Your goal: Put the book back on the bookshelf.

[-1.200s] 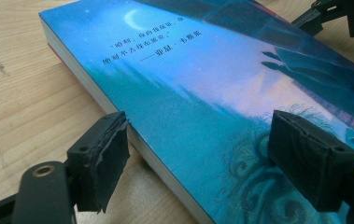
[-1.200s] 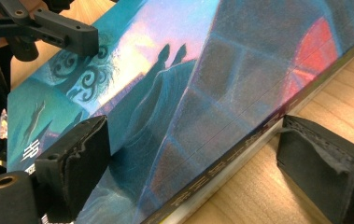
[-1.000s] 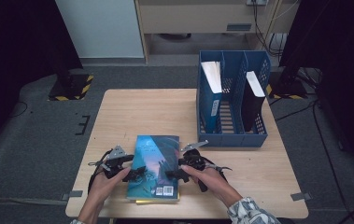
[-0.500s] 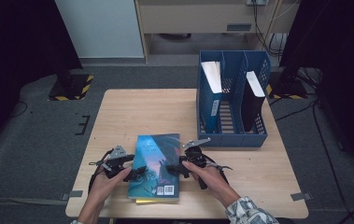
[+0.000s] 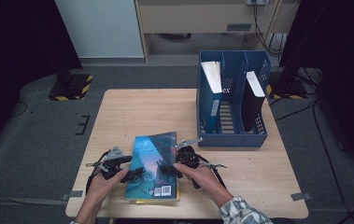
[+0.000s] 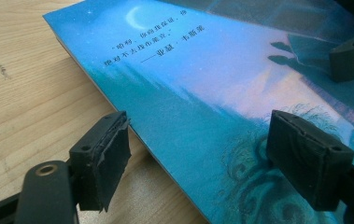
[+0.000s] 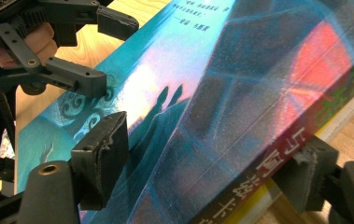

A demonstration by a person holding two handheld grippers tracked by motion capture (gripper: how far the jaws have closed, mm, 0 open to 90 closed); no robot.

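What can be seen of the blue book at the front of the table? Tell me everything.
The blue book is a glossy paperback: teal cover with a crescent moon, pale Chinese lines and a barcode at its near corner. It rests back cover up on a yellow thing near the table's front edge. The right hand-held gripper, its jaws having just been closing, clamps the printed spine. The left hand-held gripper stands open astride the opposite edge.
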